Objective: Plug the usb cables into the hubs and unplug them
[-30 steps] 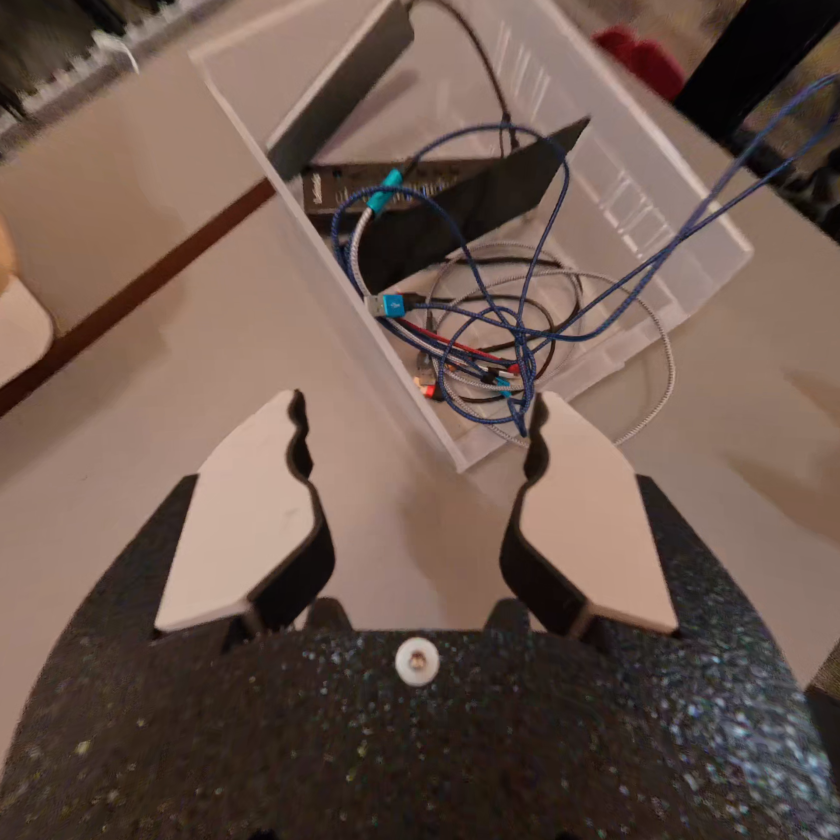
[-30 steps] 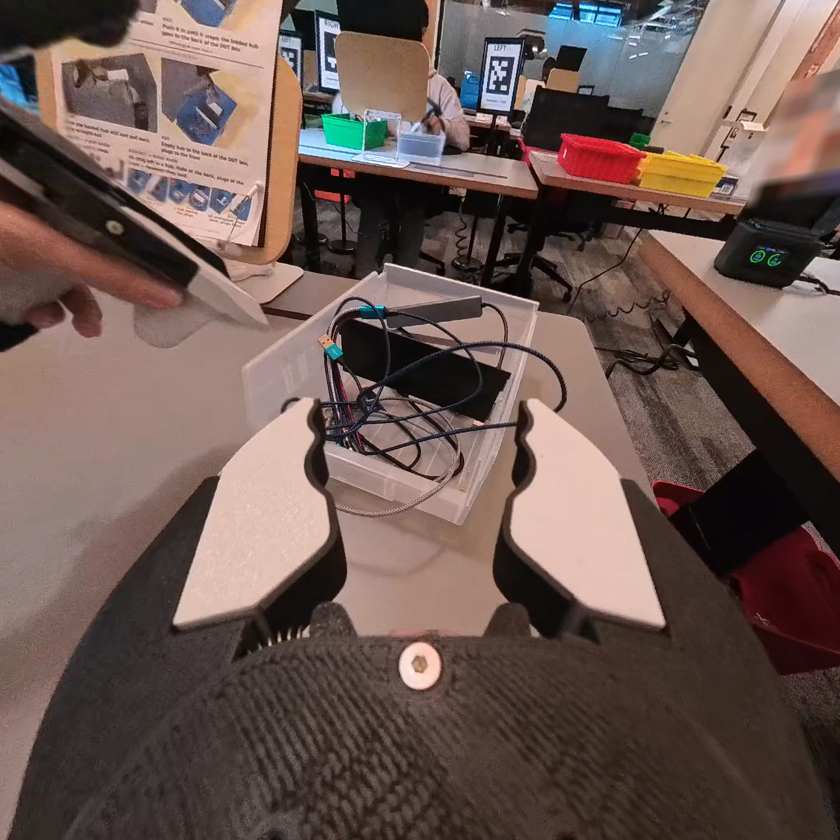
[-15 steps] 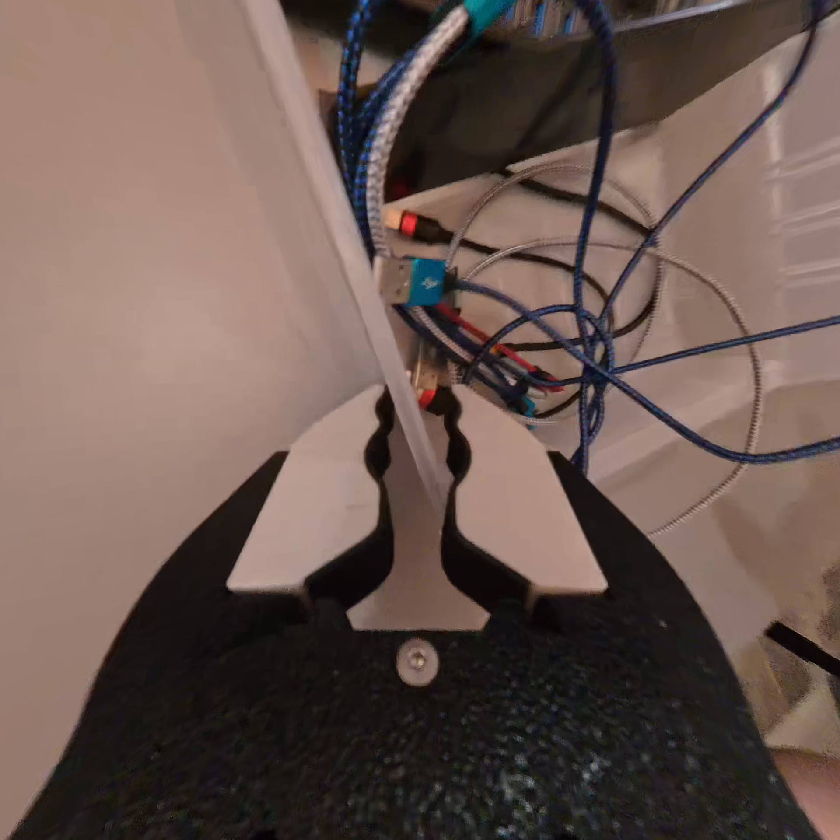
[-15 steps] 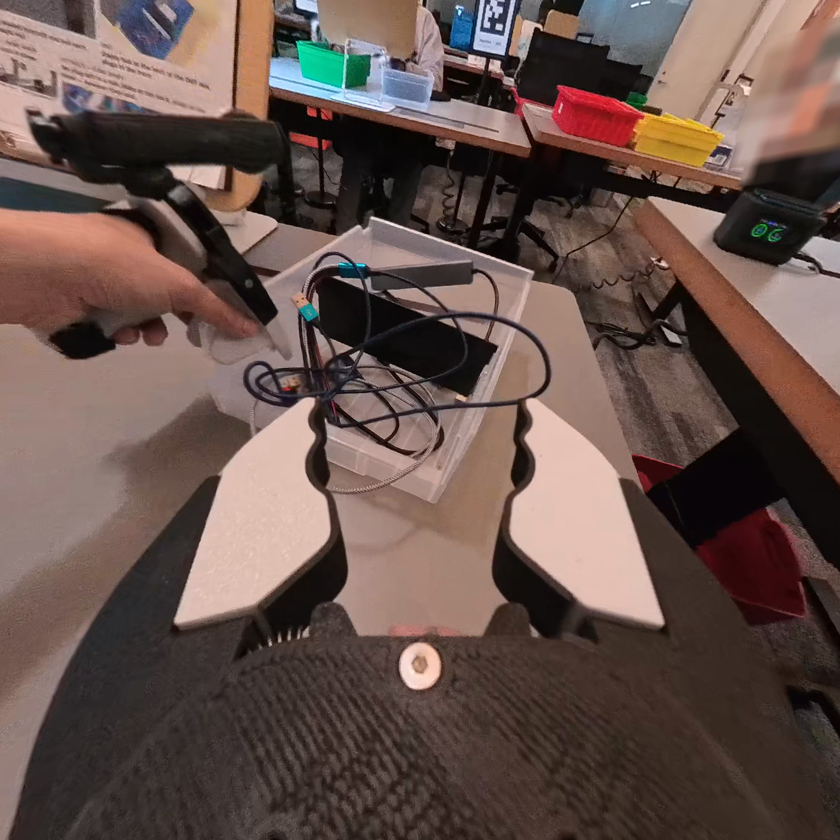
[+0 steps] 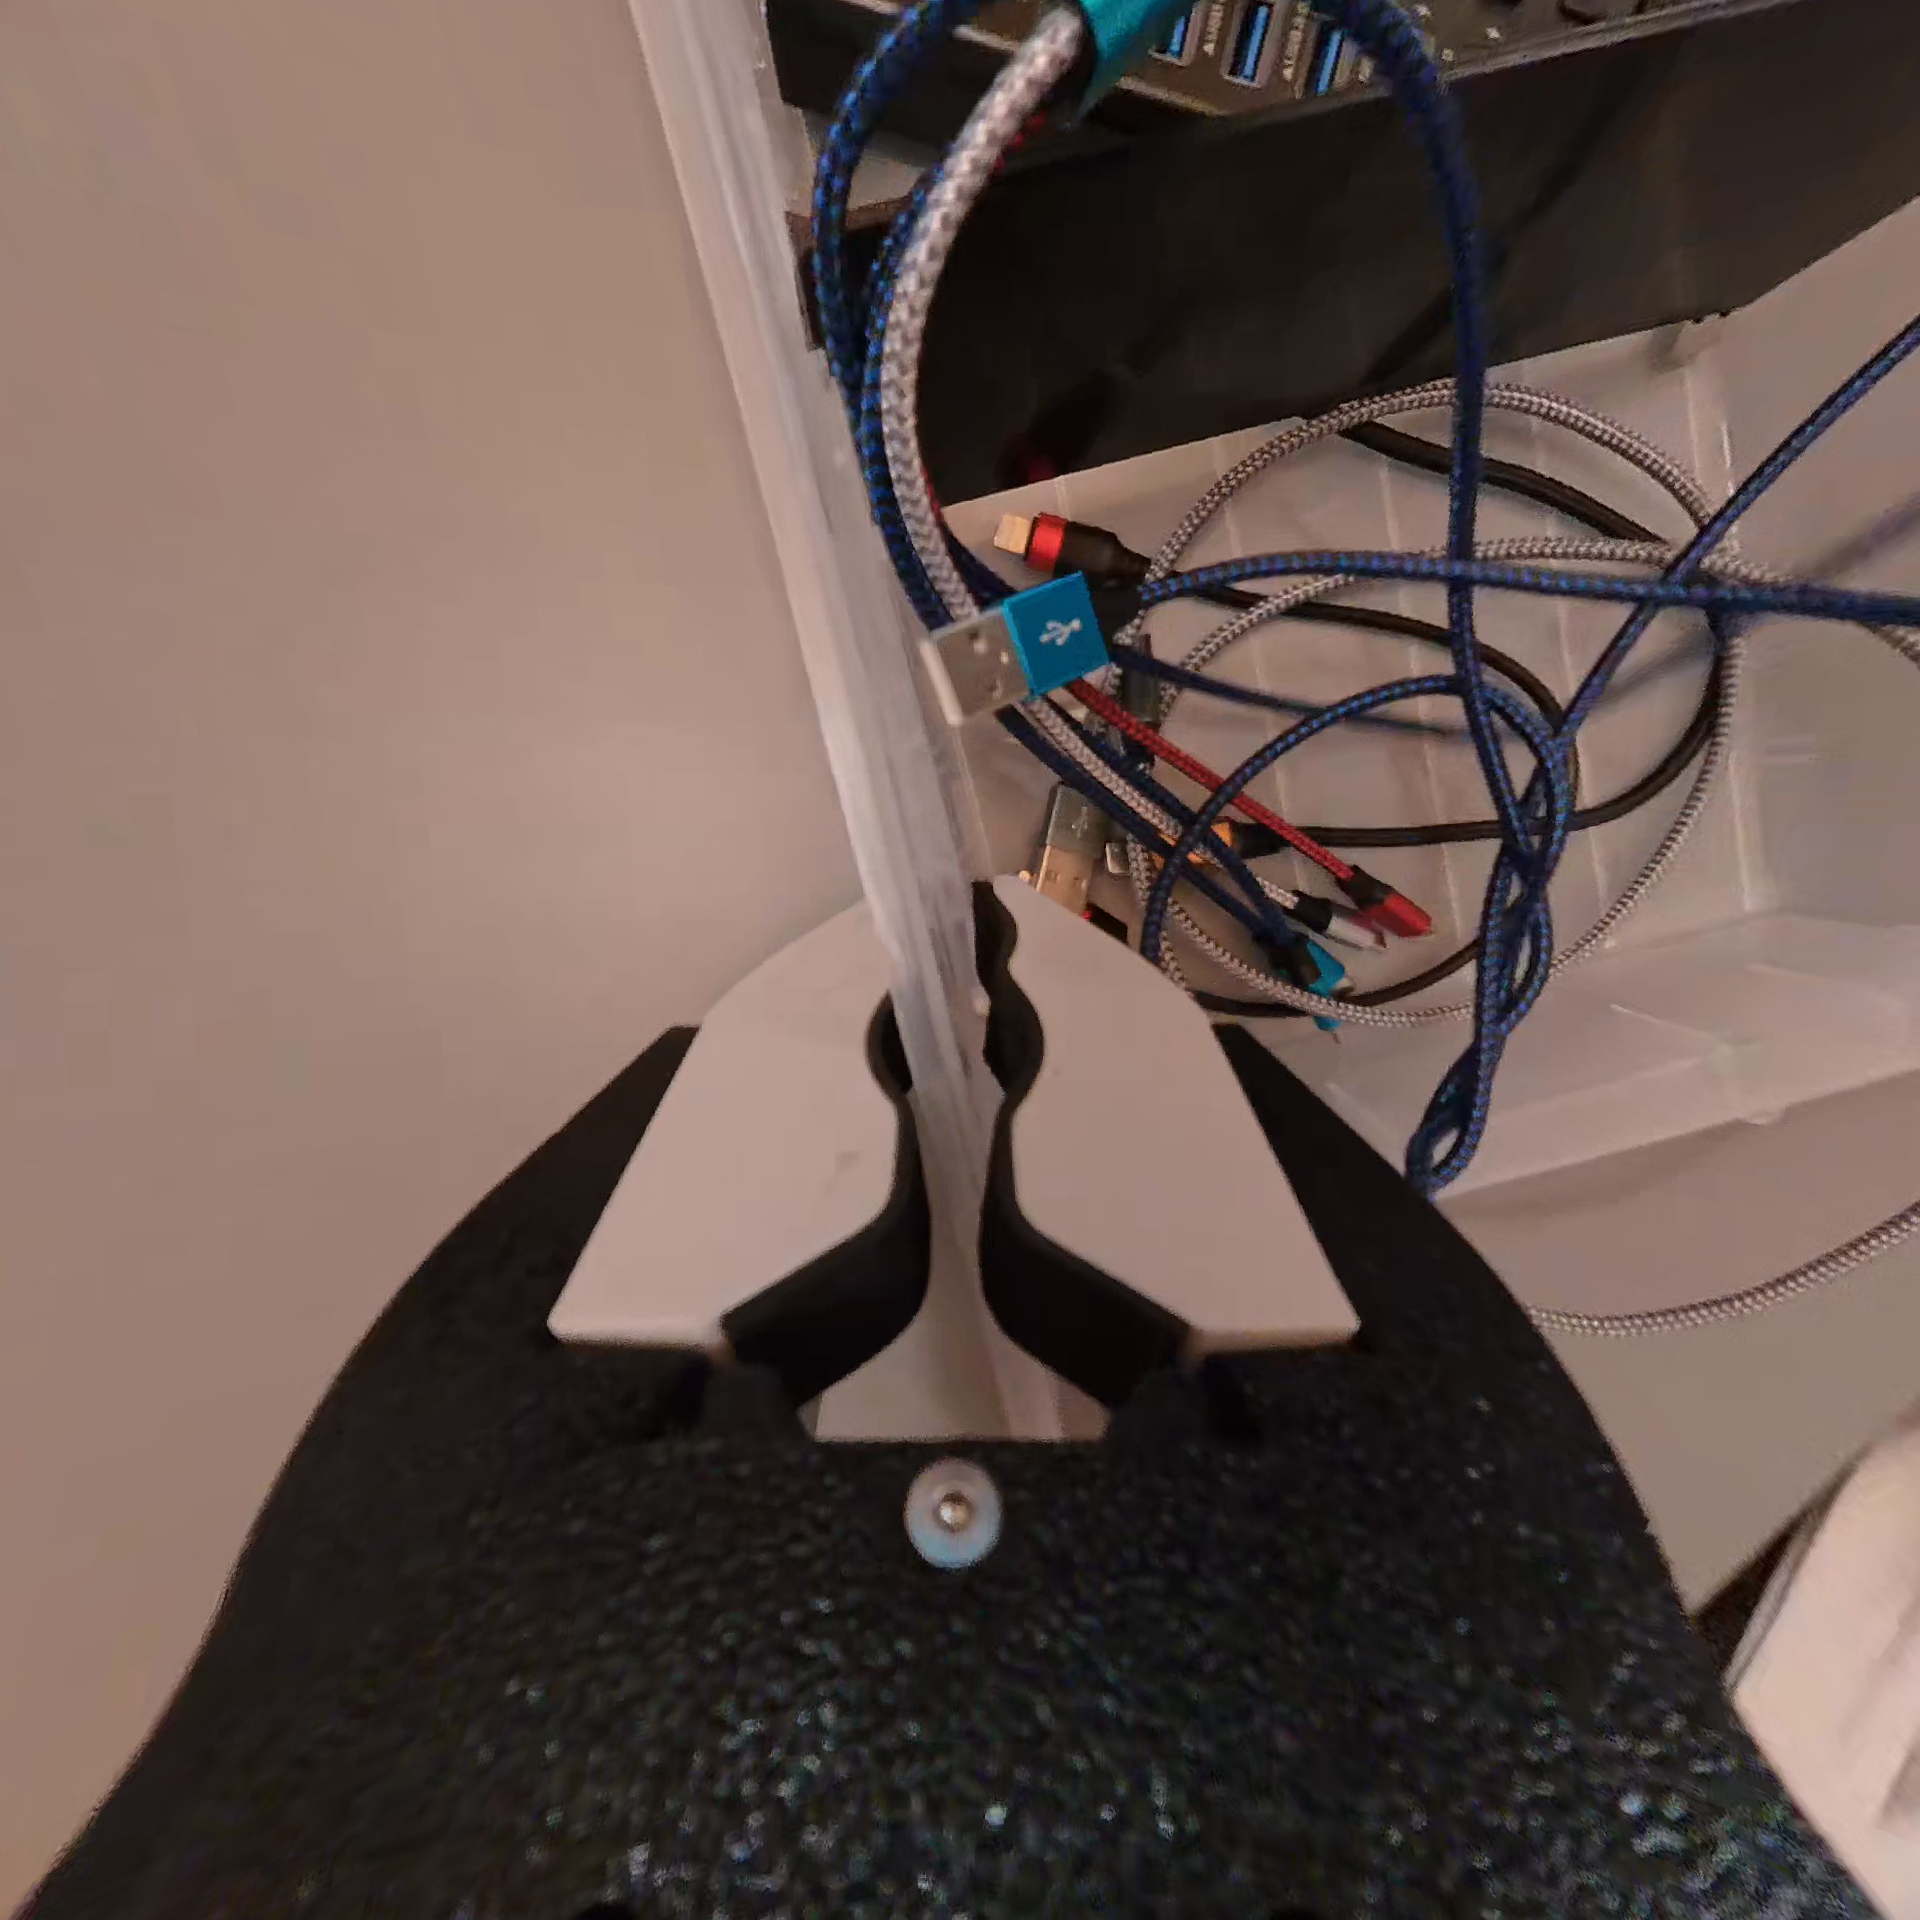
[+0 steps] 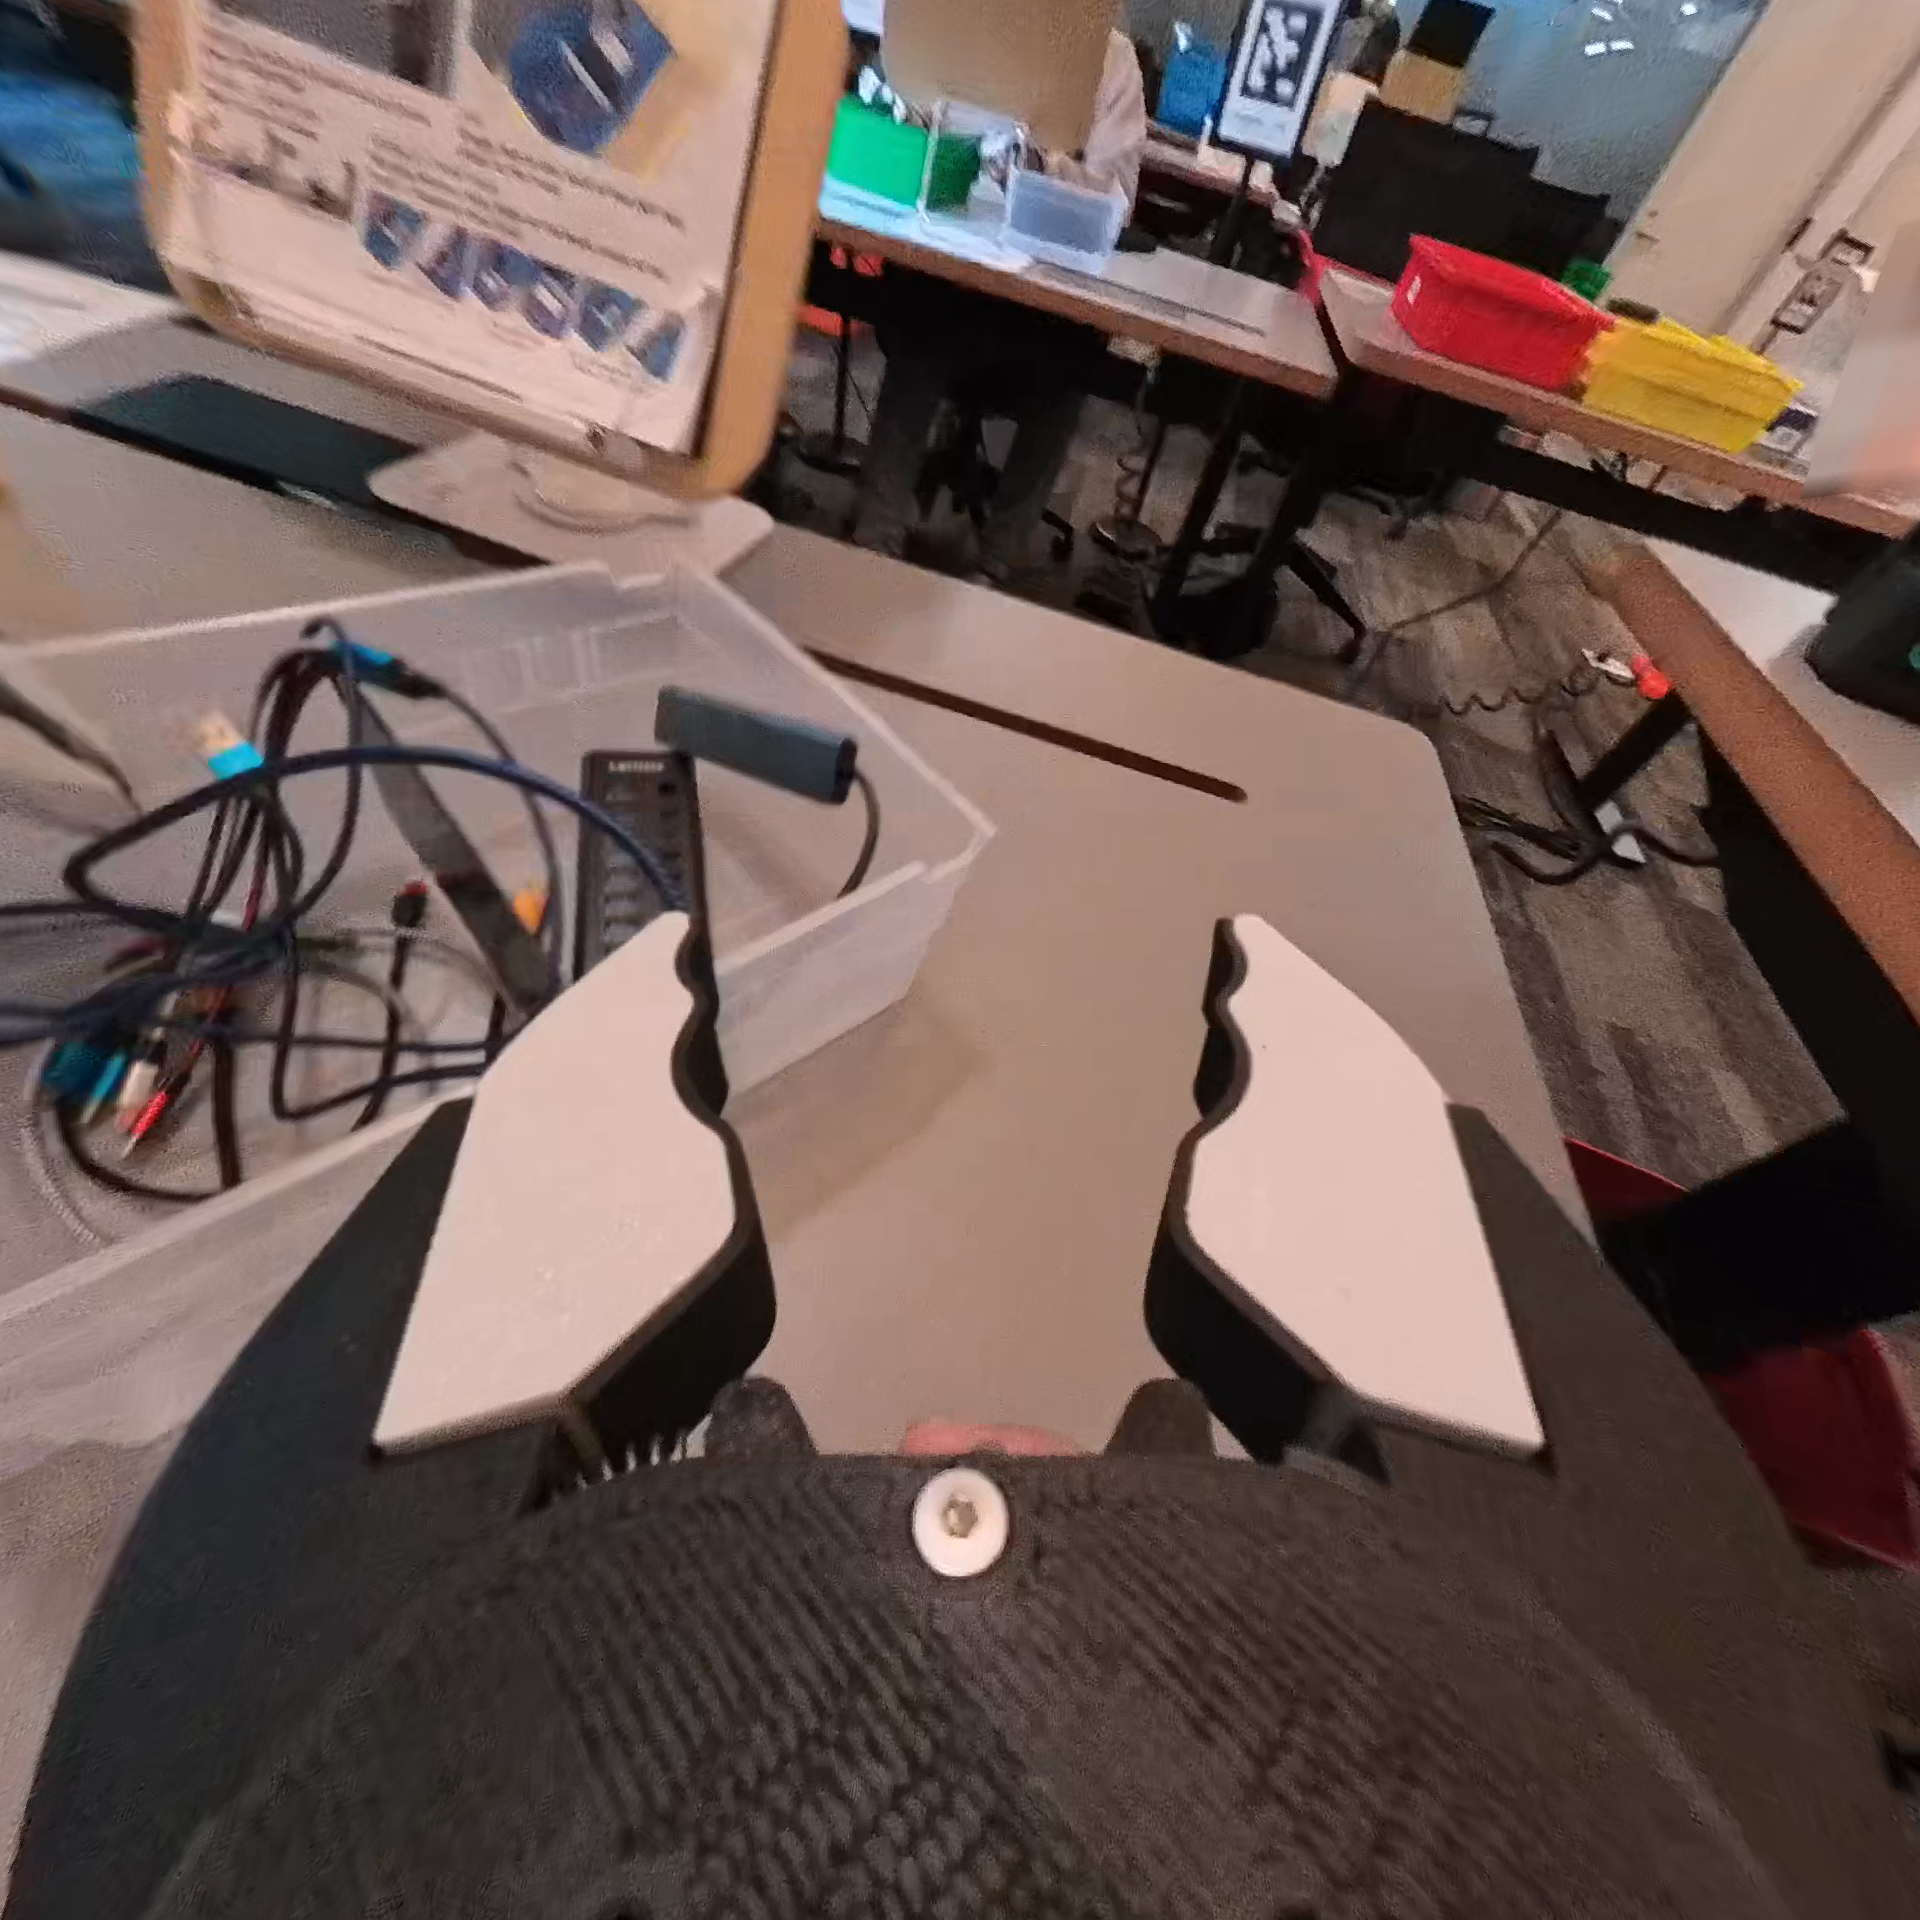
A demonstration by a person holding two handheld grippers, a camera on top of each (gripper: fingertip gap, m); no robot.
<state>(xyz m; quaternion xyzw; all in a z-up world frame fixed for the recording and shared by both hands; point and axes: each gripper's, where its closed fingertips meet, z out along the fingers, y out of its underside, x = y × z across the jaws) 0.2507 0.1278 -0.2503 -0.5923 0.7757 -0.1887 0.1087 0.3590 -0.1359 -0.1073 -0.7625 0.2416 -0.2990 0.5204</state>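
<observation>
Braided blue, silver, red and black USB cables [image 5: 1351,727] lie tangled in a clear plastic bin [image 6: 852,914] beside two dark hubs [image 6: 634,852], the left gripper [image 5: 940,966] pinching the bin's wall, the right gripper [image 6: 956,977] hovering with jaws spread.

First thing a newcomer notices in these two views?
The left tool, shut on the near wall of the clear bin. Just beyond lies a tangle of braided cables, a blue USB plug on top. In the right wrist view the right tool hangs open over bare table.
</observation>
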